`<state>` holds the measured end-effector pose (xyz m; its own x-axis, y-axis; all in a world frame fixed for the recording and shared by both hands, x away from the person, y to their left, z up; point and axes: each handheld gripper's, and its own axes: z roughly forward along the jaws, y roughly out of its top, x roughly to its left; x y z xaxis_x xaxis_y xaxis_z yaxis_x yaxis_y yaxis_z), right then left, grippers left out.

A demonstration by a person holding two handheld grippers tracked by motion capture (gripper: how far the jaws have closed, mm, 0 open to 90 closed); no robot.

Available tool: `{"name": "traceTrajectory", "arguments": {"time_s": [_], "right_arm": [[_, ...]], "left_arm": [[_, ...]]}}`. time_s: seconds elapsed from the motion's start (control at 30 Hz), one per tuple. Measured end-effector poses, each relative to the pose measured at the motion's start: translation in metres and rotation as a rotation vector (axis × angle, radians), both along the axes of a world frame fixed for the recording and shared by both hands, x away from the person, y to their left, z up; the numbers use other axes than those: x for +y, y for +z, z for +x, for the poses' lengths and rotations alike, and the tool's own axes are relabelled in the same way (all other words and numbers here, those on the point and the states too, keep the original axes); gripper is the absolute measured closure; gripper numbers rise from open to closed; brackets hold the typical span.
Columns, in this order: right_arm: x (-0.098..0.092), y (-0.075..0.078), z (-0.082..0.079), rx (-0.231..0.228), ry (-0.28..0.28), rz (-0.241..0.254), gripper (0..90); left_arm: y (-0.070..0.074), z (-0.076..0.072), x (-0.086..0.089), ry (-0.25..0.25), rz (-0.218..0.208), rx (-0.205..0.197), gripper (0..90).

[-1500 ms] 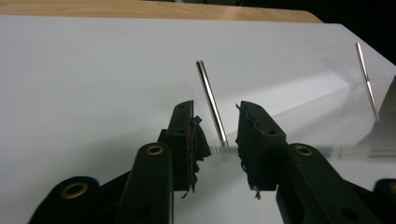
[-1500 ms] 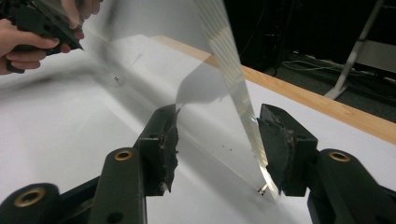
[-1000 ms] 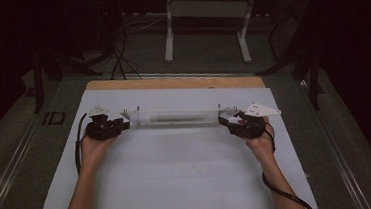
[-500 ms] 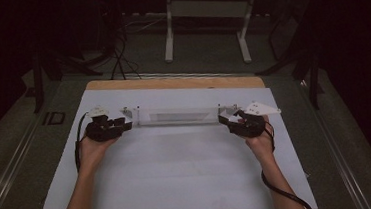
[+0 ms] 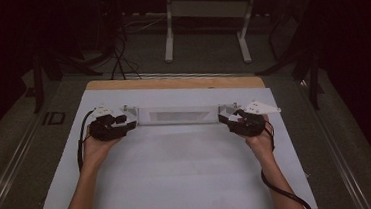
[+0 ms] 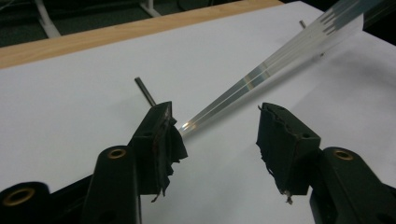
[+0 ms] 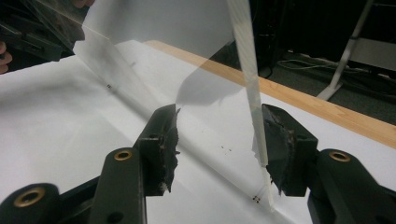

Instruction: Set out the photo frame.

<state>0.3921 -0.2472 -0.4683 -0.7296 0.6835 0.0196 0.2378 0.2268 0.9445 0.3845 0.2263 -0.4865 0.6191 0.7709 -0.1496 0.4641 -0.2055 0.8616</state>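
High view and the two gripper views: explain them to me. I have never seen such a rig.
No machine here: a person's left hand and right hand each hold hand-worked tongs with two black jaws.

The high view looks down from above the person's side. Each gripper view comes from a camera riding on one pair of tongs, looking along its jaws.

A wooden table carries a white sheet. On it lies a long clear plastic piece, with tongs at each end.

The left tongs have just been opening. They stand open, the piece's end close by one jaw and not pinched.

The right tongs stand wide, with the piece's edge against one jaw. Whether they grip it is unclear.
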Motion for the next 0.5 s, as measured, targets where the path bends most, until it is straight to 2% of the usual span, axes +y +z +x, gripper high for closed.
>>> {"name": "traceTrajectory", "arguments": {"time_s": [0.1,0.23,0.5], "right_arm": [[0.000,0.000,0.001,-0.001,-0.002,0.000,48.0],[0.000,0.000,0.001,0.001,-0.006,0.004,47.9],[0.000,0.000,0.001,0.002,-0.010,0.009,47.8]], "left_arm": [[0.004,0.000,-0.003,0.005,-0.010,-0.025,43.0],[0.006,0.001,-0.007,0.000,-0.014,-0.038,42.4],[0.009,0.002,-0.017,-0.010,0.001,-0.083,40.9]]}}
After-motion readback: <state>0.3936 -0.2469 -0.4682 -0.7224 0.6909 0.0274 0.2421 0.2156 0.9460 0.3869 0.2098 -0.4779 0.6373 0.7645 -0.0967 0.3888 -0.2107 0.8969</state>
